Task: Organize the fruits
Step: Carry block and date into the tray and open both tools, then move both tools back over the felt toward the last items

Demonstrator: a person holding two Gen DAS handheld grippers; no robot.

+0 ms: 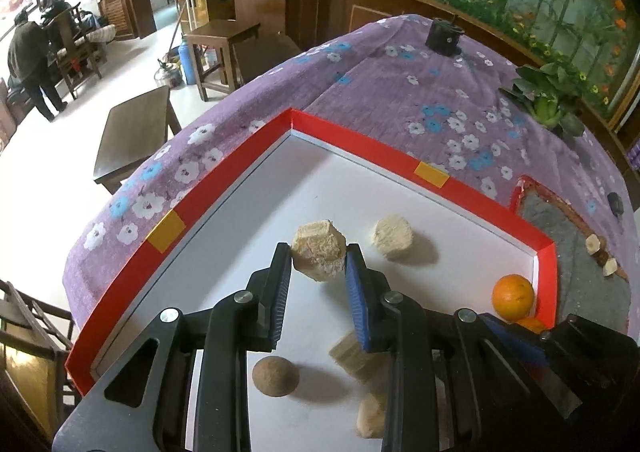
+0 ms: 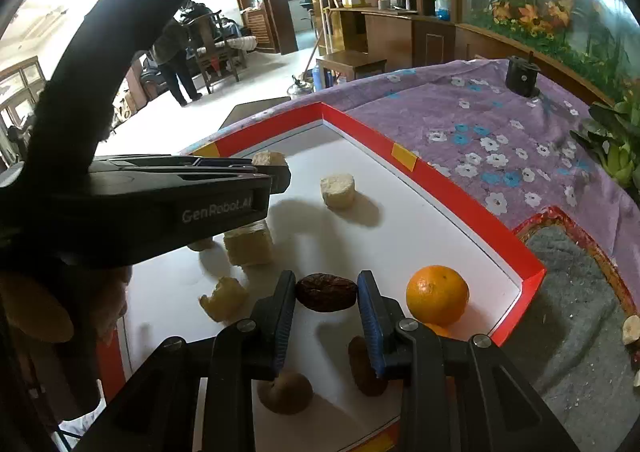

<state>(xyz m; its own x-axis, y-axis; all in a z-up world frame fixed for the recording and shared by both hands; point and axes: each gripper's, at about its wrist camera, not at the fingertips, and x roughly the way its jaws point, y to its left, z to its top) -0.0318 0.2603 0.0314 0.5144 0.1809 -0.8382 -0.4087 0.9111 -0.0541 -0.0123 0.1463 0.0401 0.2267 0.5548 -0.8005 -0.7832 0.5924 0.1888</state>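
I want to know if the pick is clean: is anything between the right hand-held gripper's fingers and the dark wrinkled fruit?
Nothing visible. The dark wrinkled fruit already sits between the right hand-held gripper fingers, both pads at its ends. The orange lies apart, outside the right finger, in the white tray.

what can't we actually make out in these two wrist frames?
- Left view: second orange in the tray corner, mostly behind the right gripper's body and the whole orange.
- Left view: pale chunk at the bottom, partly covered by the left gripper.
- Right view: brown piece partly behind the right gripper.
- Right view: pale bits on the grey mat, cut by the edge.
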